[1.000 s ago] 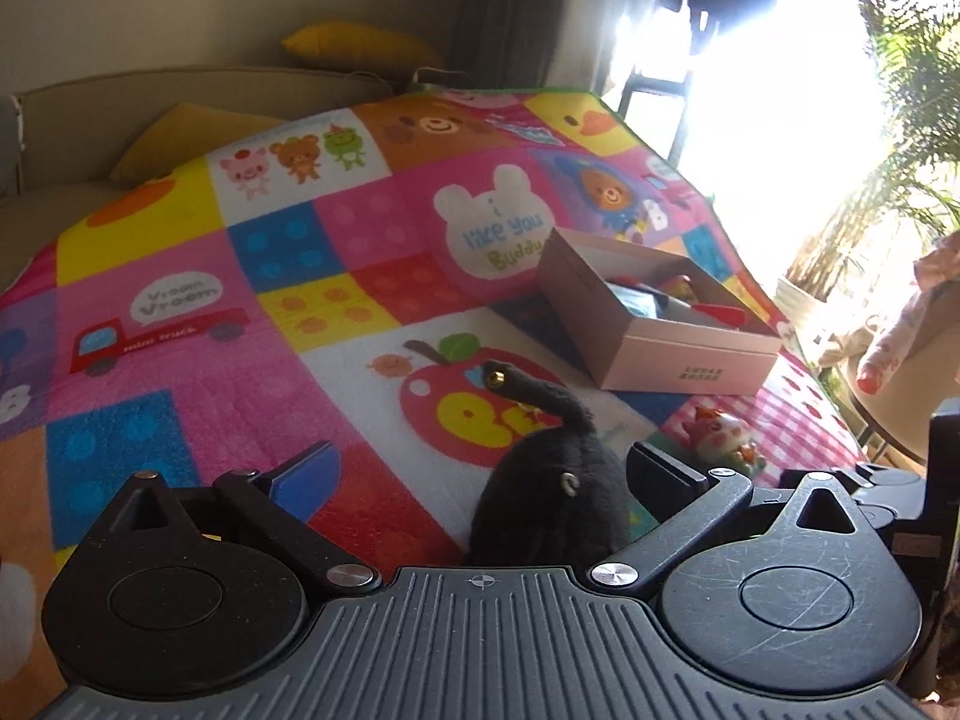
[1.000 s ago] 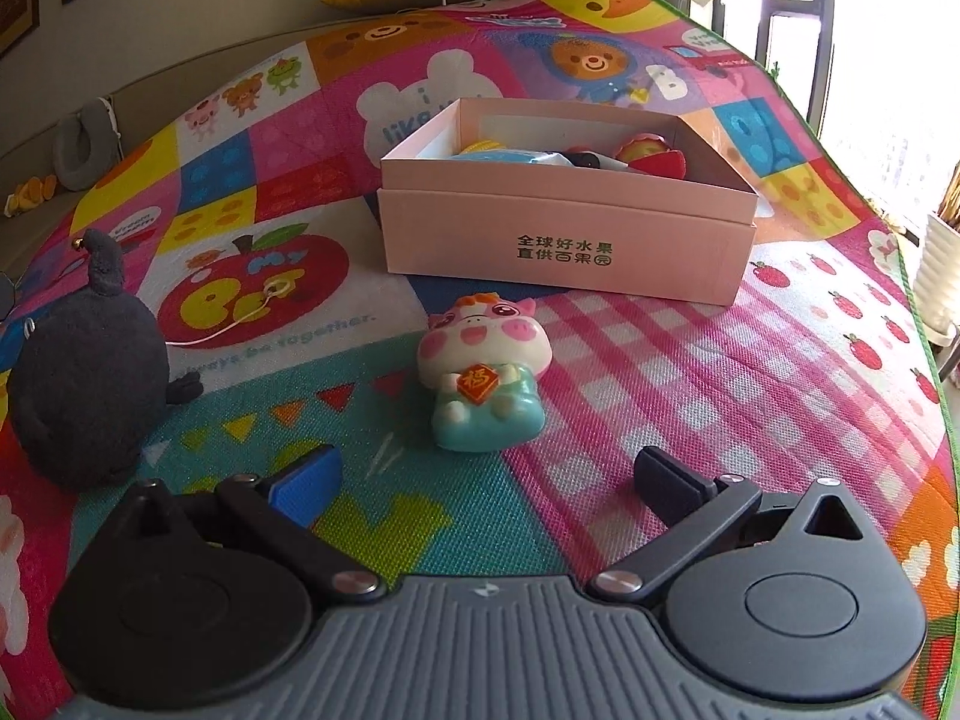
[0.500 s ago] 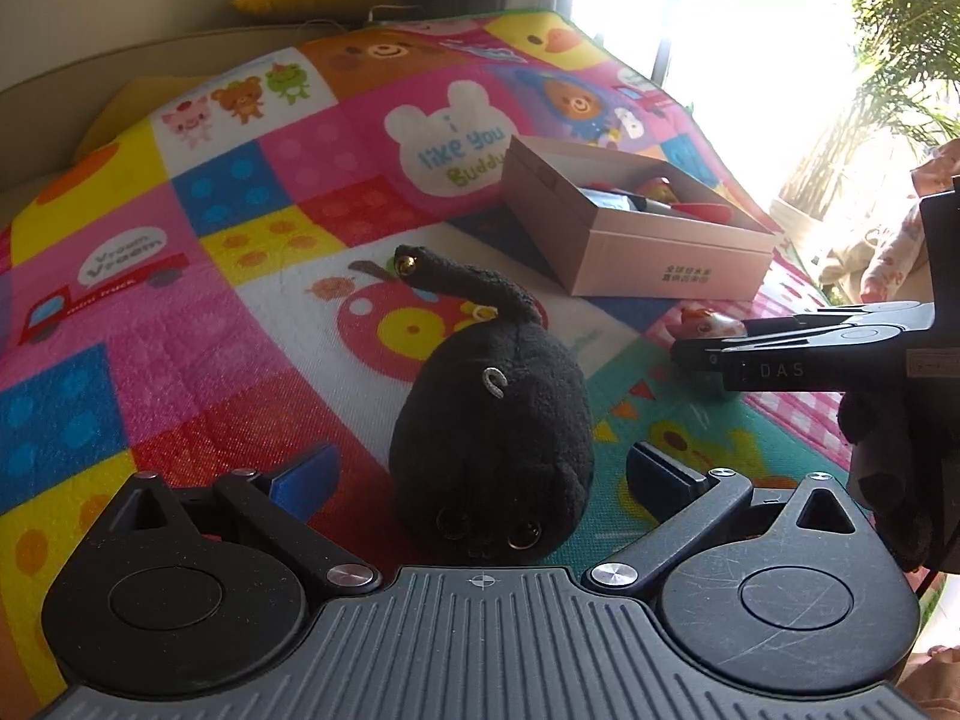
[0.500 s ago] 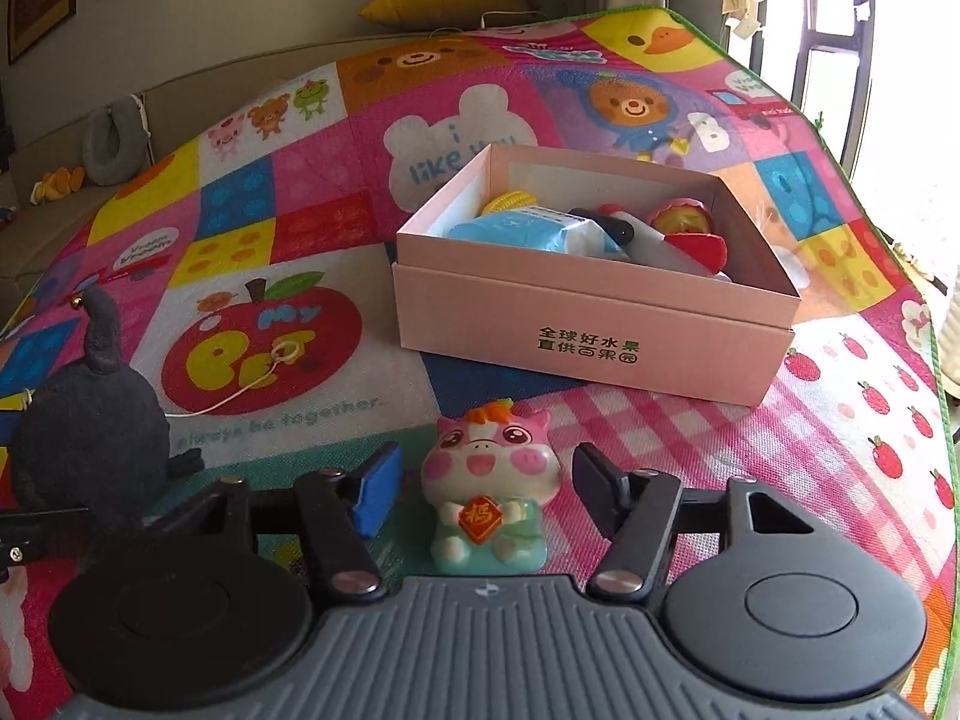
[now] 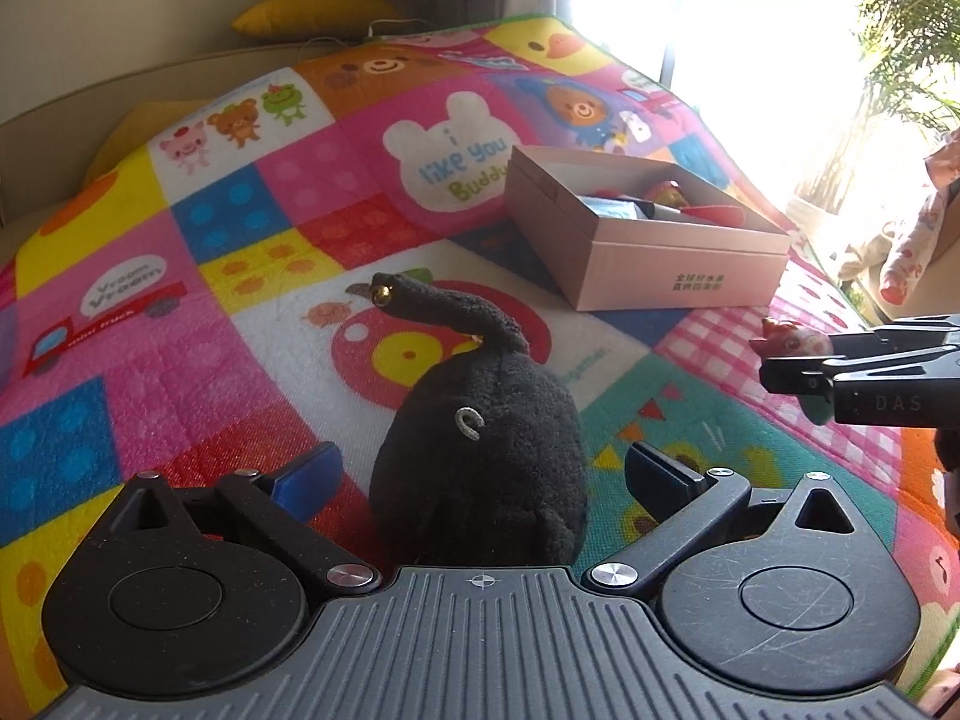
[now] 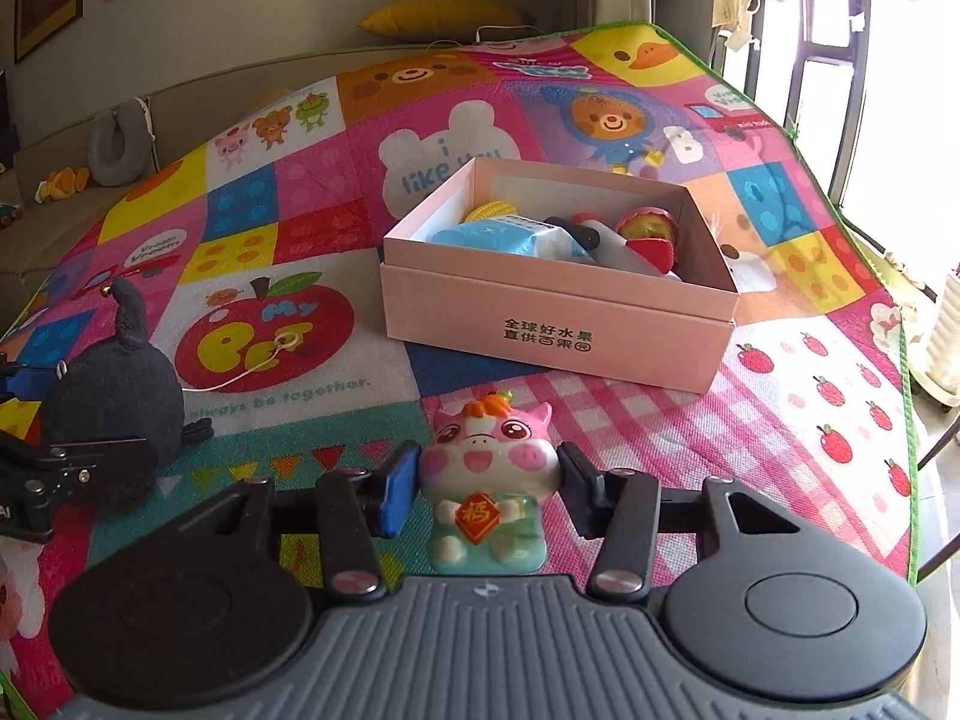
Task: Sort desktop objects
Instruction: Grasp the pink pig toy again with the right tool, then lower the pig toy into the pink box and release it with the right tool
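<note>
Right tongs (image 6: 487, 483) just closed onto the pink cow figurine (image 6: 487, 495), pads seemingly touching its sides, near the pink box (image 6: 558, 330) on the colourful mat (image 6: 780, 420), left tongs (image 5: 480, 468) open around the black plush toy (image 5: 480, 456)

A black plush toy (image 5: 480, 450) with a long curved neck stands upright at the lower centre of the left wrist view, on the patterned play mat. A glossy pink-and-mint cow figurine (image 6: 487, 495) with an orange tuft and a red tag sits upright at the lower centre of the right wrist view. Above it, right of centre, an open pink box (image 6: 558, 330) holds a blue packet, a yellow item and red-capped things.
</note>
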### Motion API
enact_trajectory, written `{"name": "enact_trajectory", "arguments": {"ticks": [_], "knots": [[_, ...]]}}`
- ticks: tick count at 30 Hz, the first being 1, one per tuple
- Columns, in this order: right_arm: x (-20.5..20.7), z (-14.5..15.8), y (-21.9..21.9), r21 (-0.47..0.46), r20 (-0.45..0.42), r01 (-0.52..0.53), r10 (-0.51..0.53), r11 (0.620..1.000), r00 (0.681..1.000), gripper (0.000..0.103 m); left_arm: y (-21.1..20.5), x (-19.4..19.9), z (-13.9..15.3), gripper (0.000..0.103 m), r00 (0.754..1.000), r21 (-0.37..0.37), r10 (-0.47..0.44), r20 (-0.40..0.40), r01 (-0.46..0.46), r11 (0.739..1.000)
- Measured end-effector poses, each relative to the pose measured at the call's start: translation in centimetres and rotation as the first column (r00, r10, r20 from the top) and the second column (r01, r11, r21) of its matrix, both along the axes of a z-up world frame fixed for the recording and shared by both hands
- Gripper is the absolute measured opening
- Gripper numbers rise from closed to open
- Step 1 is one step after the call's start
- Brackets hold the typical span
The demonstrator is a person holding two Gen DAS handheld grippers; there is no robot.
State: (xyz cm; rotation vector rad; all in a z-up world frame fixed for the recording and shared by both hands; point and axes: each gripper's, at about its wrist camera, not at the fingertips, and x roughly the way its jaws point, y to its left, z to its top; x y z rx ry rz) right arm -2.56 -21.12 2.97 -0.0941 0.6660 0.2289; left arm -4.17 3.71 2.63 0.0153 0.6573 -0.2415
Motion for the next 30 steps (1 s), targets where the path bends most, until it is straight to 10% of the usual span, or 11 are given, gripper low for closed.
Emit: {"name": "enact_trajectory", "arguments": {"ticks": [7,21,30], "knots": [[-2.4,-0.2,-0.9,-0.015,-0.024,0.008,-0.008,1.0,1.0,0.049,-1.1,0.2,-0.5,0.075,1.0,0.043,0.007,-0.018,-0.007,0.999],[-7.2,3.0,-5.0,0.016,0.087,0.042,-0.044,0.999,0.995,0.049,-5.1,-3.8,4.0,0.073,0.987,0.085,-0.149,0.054,0.144,0.986],[-6.3,8.4,-8.5,0.087,0.234,0.11,-0.127,0.99,0.964,0.049,-8.8,-0.2,12.7,0.073,0.919,0.106,-0.252,0.303,0.23,0.967]]}}
